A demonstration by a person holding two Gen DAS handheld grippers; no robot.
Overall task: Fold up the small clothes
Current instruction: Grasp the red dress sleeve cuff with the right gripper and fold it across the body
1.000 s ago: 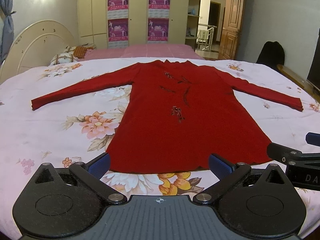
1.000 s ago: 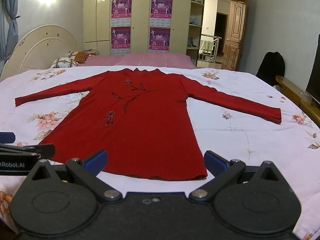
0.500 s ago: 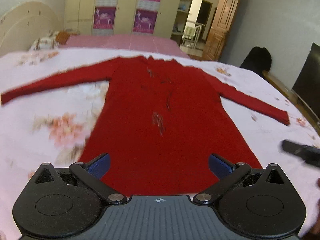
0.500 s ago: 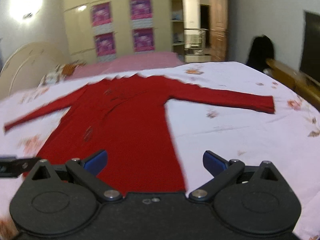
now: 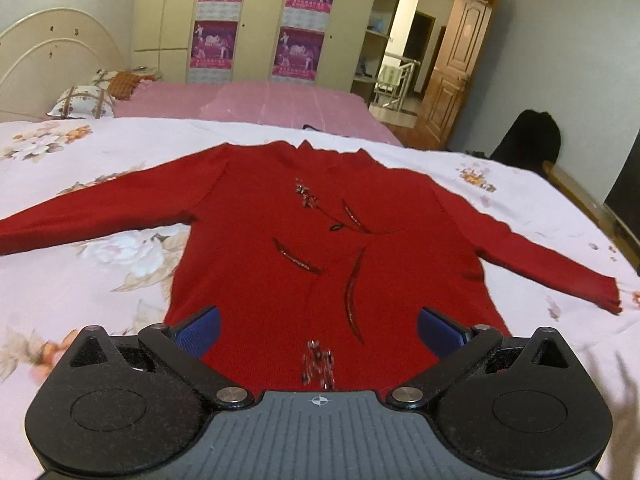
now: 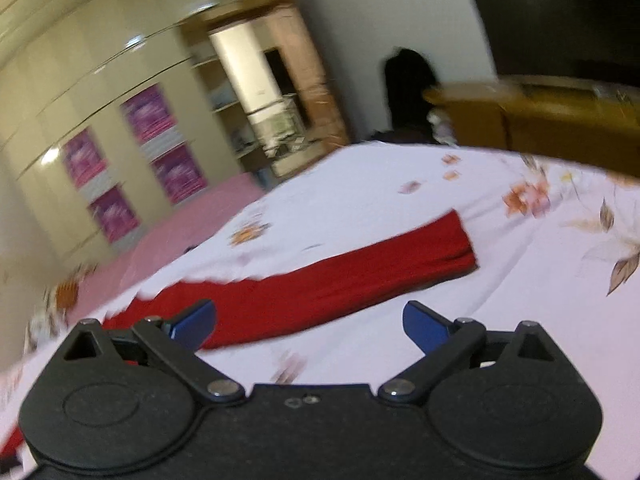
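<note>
The left tool (image 5: 318,330) has its blue pads (image 5: 199,330) spread wide with nothing between them; it hangs over the middle of the red sweater (image 5: 320,232), whose hem is hidden under the tool body. A second ago the whole hem lay in sight ahead of this tool, so it has come forward over the garment, and the beaded trim (image 5: 318,364) that sat mid-chest then is now right at the tool's base. Ahead of the pads the sweater lies flat, front up, on the floral bed sheet (image 5: 100,280), sleeves stretched out to either side and collar farthest from the tool.

The right tool (image 6: 310,322) is also open and empty, though its jaws have just been closing slightly. Its view is tilted and smeared. A second ago it faced the sweater's body squarely; now it has swung out to the right sleeve (image 6: 360,272), which runs from beside the left pad away to the upper right, its cuff (image 6: 464,244) well ahead of the tool. The pads hover apart from the cloth; whether the left pad touches the sleeve cannot be told.

Beyond both tools stand a pink bed (image 5: 256,100), the wardrobe (image 5: 256,20) with posters and an open doorway (image 5: 416,52).
</note>
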